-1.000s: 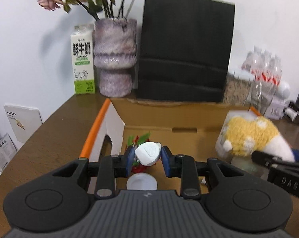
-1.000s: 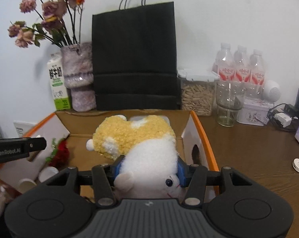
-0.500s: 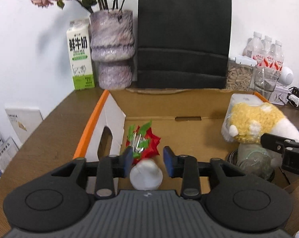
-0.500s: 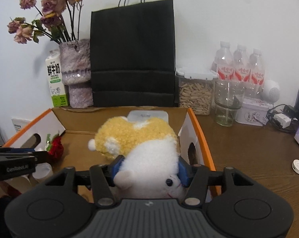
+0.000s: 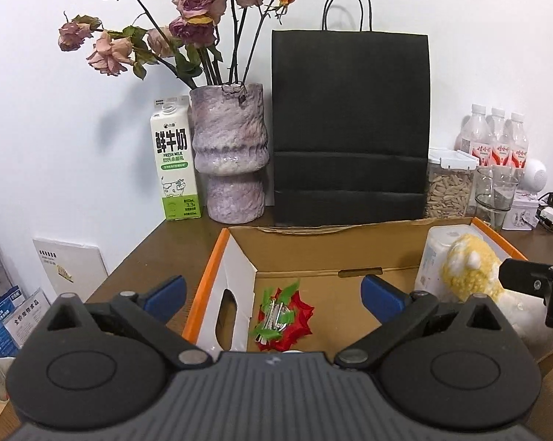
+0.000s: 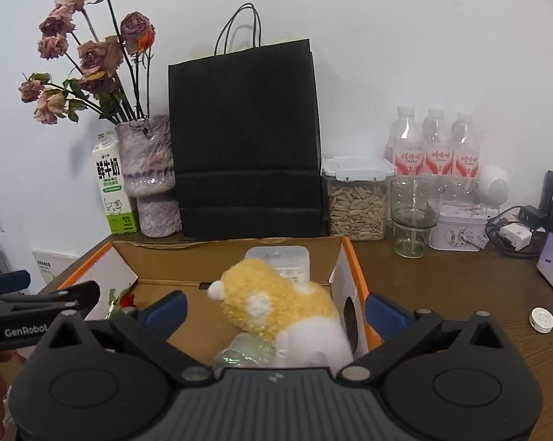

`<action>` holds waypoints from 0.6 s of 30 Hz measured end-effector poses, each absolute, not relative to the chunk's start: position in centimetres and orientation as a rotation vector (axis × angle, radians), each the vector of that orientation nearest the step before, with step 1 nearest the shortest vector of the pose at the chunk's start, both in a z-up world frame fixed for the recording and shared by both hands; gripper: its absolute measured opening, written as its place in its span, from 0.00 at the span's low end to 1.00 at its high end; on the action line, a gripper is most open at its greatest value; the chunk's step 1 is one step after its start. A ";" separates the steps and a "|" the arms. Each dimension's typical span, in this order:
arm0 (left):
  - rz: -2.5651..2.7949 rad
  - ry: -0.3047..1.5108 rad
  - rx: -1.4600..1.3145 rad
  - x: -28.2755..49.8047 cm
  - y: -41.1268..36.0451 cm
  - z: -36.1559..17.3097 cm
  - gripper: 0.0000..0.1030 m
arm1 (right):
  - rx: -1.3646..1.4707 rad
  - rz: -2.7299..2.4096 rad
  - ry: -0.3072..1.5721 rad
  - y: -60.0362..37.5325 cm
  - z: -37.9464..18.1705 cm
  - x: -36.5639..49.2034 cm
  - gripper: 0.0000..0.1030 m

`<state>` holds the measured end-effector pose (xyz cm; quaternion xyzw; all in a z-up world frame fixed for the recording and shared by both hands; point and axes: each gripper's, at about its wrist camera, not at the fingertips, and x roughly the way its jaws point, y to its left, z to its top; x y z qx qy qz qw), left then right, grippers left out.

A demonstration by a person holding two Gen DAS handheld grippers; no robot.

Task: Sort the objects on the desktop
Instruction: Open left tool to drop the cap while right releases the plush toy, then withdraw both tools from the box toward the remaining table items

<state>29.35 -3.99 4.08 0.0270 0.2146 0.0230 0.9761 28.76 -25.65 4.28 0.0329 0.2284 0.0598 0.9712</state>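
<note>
Surface: I see a brown wooden surface point(image 6: 441, 286) carrying everything.
Box: open orange-edged cardboard box point(image 5: 350, 246) rests on it.
Toy: yellow-and-white plush toy point(image 6: 276, 312) lies inside, at the right wall.
Flower: red fabric flower clip point(image 5: 284, 318) lies on the box floor, left.
Left tool point(image 5: 273, 294): my jaws are opening, nothing between.
Right tool point(image 6: 276, 308): jaws opening; plush lies between them, pads clear.

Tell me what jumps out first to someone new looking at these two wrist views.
The tall black paper bag against the back wall, with the purple vase of wilted roses to its left. Below it, the open cardboard box holds a yellow-and-white plush toy on its right side and a red fabric flower on its left. Both tongs, left and right, are opening with nothing gripped.
</note>
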 end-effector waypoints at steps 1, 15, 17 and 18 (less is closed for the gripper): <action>0.046 0.432 0.056 29.3 -4.0 4.0 1.00 | 0.062 0.123 0.461 -25.6 4.3 28.7 1.00; 0.070 0.396 0.055 27.4 -2.8 5.6 1.00 | 0.037 0.109 0.419 -25.0 5.5 27.1 1.00; 0.074 0.389 0.050 26.8 -2.4 6.0 1.00 | 0.024 0.110 0.407 -25.0 5.9 26.5 1.00; 0.070 0.387 0.045 26.4 -2.1 6.2 1.00 | 0.020 0.109 0.401 -25.0 6.1 26.2 1.00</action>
